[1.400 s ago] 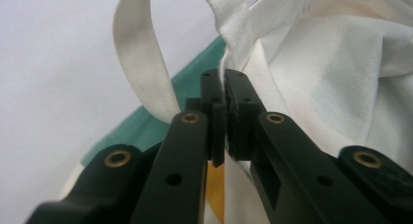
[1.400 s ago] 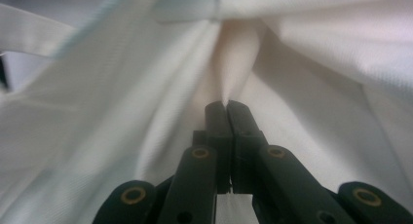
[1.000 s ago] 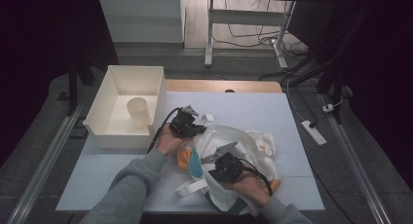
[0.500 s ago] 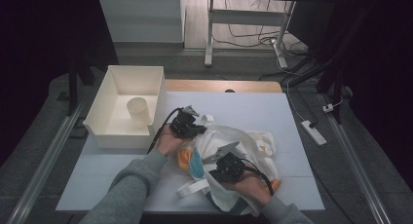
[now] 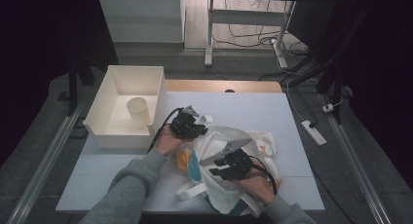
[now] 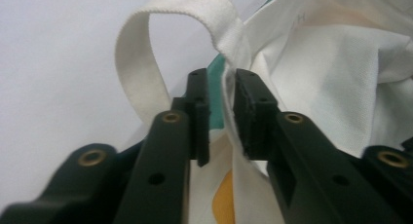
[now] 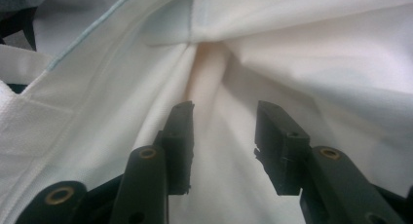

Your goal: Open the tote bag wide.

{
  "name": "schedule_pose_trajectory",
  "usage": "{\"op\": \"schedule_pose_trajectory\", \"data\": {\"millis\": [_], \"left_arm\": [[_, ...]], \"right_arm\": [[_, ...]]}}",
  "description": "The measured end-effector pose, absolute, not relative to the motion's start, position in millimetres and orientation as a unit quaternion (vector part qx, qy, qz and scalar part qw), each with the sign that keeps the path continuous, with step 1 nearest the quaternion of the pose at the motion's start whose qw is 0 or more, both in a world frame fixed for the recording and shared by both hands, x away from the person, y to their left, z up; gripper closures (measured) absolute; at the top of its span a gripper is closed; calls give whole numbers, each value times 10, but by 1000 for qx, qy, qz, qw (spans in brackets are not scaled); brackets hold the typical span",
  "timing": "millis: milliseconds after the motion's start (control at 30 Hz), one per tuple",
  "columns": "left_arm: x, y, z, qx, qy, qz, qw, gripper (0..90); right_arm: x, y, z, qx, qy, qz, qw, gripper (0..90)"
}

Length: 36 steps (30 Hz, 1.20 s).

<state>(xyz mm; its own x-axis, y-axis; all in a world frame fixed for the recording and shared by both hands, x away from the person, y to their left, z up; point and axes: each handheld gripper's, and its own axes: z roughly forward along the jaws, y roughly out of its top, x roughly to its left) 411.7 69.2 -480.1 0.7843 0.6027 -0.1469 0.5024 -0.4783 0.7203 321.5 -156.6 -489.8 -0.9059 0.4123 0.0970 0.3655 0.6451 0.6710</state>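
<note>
A crumpled white tote bag (image 5: pixel 255 141) with orange and teal print lies on the white table (image 5: pixel 243 107). My left gripper (image 5: pixel 195 129) is at the bag's upper left edge. In the left gripper view my left gripper (image 6: pixel 221 83) has just been opening. It is open, with the bag's hem (image 6: pixel 229 92) standing loose in the narrow gap, beside a looped strap (image 6: pixel 146 44). My right gripper (image 5: pixel 221 163) rests on the bag's near side. In its own view my right gripper (image 7: pixel 224 114) has also just been opening and is open, its jaws astride a pinched fold of the cloth (image 7: pixel 209 63).
A white bin (image 5: pixel 97 119) with a paper cup (image 5: pixel 138 109) inside stands at the table's left. A wooden strip (image 5: pixel 224 85) runs along the far edge. A power strip (image 5: pixel 314 132) lies on the floor to the right. Another strap (image 5: pixel 190 190) trails towards the near edge.
</note>
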Motion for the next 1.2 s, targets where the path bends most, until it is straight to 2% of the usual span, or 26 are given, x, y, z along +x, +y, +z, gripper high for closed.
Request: {"op": "schedule_pose_trajectory", "data": {"millis": [300,467,900,1200], "left_arm": [[4028,762,-4692,855,316,76,405,521],[3964,793,-4638,860,309,75,400,447],[3731,869,-4442,863,281,78,413,428],[3599,1021,-4311,853,289,84,426,397]], "right_arm": [[3233,-1722,-4747,217,894,388,62,533],[3247,-1822,-4675,220,887,400,76,526],[3272,-2134,-4534,246,866,420,113,524],[3296,-2297,-4484,261,856,429,120,524]]}}
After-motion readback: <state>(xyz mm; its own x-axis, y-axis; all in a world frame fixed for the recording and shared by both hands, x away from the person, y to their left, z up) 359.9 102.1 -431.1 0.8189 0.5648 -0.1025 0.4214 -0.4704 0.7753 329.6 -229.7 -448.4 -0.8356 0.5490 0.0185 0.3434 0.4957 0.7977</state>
